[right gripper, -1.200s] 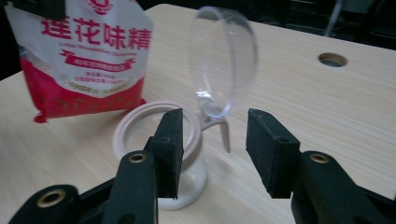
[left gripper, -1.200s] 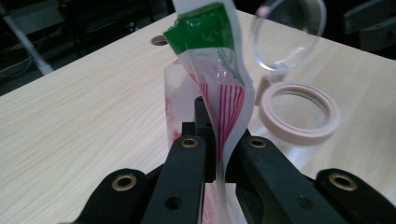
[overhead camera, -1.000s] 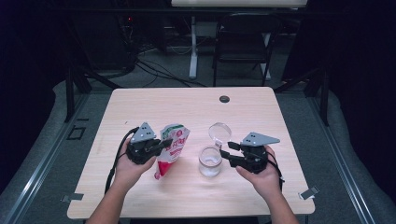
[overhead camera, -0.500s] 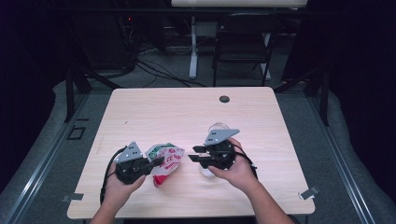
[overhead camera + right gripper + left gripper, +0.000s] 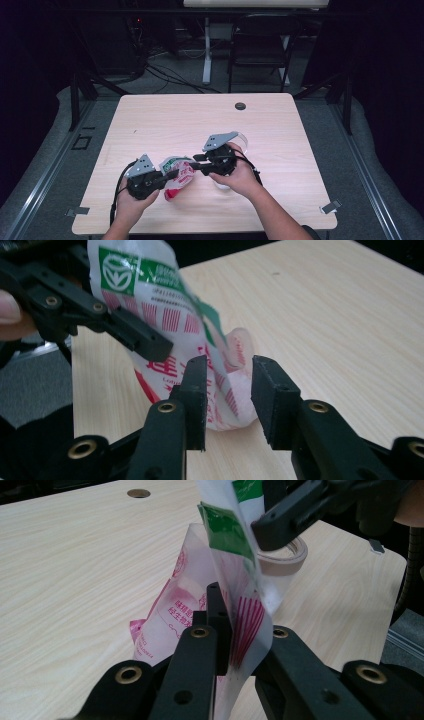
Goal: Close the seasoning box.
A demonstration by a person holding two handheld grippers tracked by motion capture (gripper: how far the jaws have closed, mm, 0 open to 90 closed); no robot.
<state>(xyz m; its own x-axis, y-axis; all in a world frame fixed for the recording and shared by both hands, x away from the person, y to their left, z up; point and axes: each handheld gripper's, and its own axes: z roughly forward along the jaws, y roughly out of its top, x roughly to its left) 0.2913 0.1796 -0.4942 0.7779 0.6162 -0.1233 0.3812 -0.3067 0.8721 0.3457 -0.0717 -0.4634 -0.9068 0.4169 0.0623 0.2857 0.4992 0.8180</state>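
Note:
A white plastic bag (image 5: 177,172) with red and green print stands crumpled near the table's front. My left gripper (image 5: 172,175) is shut on it; in the left gripper view the jaws (image 5: 245,635) pinch the bag (image 5: 185,595) at its lower edge. My right gripper (image 5: 196,165) faces it from the right. In the right gripper view its jaws (image 5: 227,390) have just been closing and straddle a fold of the bag (image 5: 150,295), with a gap still showing at the right pad. A left finger (image 5: 135,337) crosses the bag there.
A clear round container (image 5: 241,139) sits just behind the right hand, with its rim (image 5: 287,557) beyond the bag. A small dark disc (image 5: 240,106) lies near the far edge of the light wooden table (image 5: 165,120). A chair (image 5: 260,45) stands behind the table.
The left hand has brought the bag down and towards the front edge. The right hand has moved left from beside the clear cup to the bag, and its jaws have narrowed around a fold.

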